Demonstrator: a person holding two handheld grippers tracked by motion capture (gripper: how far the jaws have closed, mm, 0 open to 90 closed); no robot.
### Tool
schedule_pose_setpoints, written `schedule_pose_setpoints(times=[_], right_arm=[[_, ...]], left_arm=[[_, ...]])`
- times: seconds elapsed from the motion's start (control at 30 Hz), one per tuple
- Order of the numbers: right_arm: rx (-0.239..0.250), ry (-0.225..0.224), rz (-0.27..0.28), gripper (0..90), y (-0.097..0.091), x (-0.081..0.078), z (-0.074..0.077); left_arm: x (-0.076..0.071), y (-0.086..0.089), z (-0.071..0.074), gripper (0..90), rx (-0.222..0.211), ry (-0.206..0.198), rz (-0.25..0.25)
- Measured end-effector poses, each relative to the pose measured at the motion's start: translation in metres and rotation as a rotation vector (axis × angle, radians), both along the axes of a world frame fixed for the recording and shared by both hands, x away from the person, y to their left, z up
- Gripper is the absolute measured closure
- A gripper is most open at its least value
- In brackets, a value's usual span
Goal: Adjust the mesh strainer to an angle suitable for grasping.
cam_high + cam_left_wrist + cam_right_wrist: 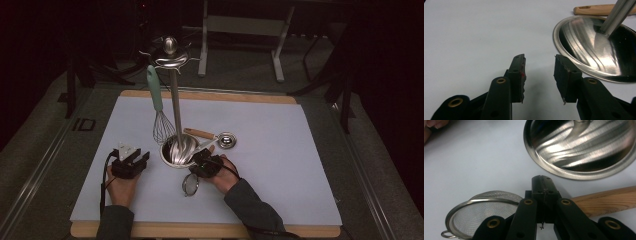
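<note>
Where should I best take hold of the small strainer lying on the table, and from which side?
Grip the wooden handle, coming from above with the jaws set across it. The strainer lies flat on the table, so the straight, thick handle offers two parallel sides to press on. The mesh bowl is round and thin-rimmed, and would probably slip or dent.

Right gripper (pixel 204 164) grips strainer (pixel 190 184) beside stand base (pixel 178 150).

We take this for a lab or recording studio, not a kitchen: a pale mat (pixel 260 150) covers a wooden board (pixel 210 96) on a grey carpeted floor, black drapes shut out the surroundings, and metal stand legs (pixel 280 55) and dark equipment stand behind the table.
</note>
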State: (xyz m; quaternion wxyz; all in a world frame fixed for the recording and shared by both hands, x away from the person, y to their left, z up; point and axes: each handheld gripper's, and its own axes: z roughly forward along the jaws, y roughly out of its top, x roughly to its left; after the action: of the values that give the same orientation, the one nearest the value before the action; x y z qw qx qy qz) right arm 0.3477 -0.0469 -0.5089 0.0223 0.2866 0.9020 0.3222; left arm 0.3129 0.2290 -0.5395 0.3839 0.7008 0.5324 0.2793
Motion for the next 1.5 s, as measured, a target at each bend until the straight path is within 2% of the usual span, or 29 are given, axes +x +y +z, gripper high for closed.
schedule_pose_setpoints(times=[0.17, 0.27, 0.37, 0.53, 0.73, 0.83, 0.97, 1.07, 1.23, 1.33, 1.43, 1.5], right_arm=[[0.003, 0.0, -0.001, 90.0, 0.001, 0.001, -0.001], [-0.012, 0.002, 0.004, 90.0, 0.003, 0.002, -0.003], [-0.016, 0.011, 0.011, 90.0, 0.002, 0.002, -0.003], [-0.057, 0.031, 0.047, 90.0, -0.001, 0.001, 0.0], [-0.076, 0.058, 0.068, 90.0, -0.008, 0.002, 0.004], [-0.071, 0.07, 0.067, 89.8, -0.011, 0.002, 0.005], [-0.036, 0.063, 0.064, 83.9, -0.009, 0.005, 0.003], [-0.036, 0.058, 0.059, 82.6, -0.005, 0.007, 0.0], [-0.007, 0.043, 0.009, 77.3, 0.002, 0.011, 0.0], [0.012, 0.038, -0.002, 75.9, 0.004, 0.013, 0.002], [-0.018, 0.003, 0.006, 75.7, 0.006, 0.009, 0.005], [-0.013, -0.012, 0.006, 74.5, 0.004, 0.007, 0.006]], left_arm=[[0.0, 0.0, 0.0, 61.2, -0.001, 0.002, -0.001], [0.0, 0.0, 0.0, 61.2, -0.002, 0.001, -0.002], [0.0, 0.0, 0.0, 61.2, -0.002, 0.001, -0.002], [0.0, 0.0, 0.0, 61.1, -0.001, 0.001, -0.001], [0.0, 0.0, 0.0, 61.1, 0.004, 0.002, -0.002], [0.0, -0.001, 0.0, 61.1, 0.005, 0.004, -0.003], [0.0, -0.001, 0.0, 61.1, 0.005, 0.003, -0.003], [0.0, 0.0, 0.0, 61.1, 0.004, 0.004, -0.004], [0.0, 0.0, 0.0, 60.9, 0.004, 0.005, -0.004], [0.0, 0.0, 0.0, 60.6, 0.002, 0.005, -0.005], [0.001, 0.0, 0.0, 60.6, 0.005, 0.007, -0.005], [0.001, 0.0, 0.0, 60.6, 0.006, 0.008, -0.004]])
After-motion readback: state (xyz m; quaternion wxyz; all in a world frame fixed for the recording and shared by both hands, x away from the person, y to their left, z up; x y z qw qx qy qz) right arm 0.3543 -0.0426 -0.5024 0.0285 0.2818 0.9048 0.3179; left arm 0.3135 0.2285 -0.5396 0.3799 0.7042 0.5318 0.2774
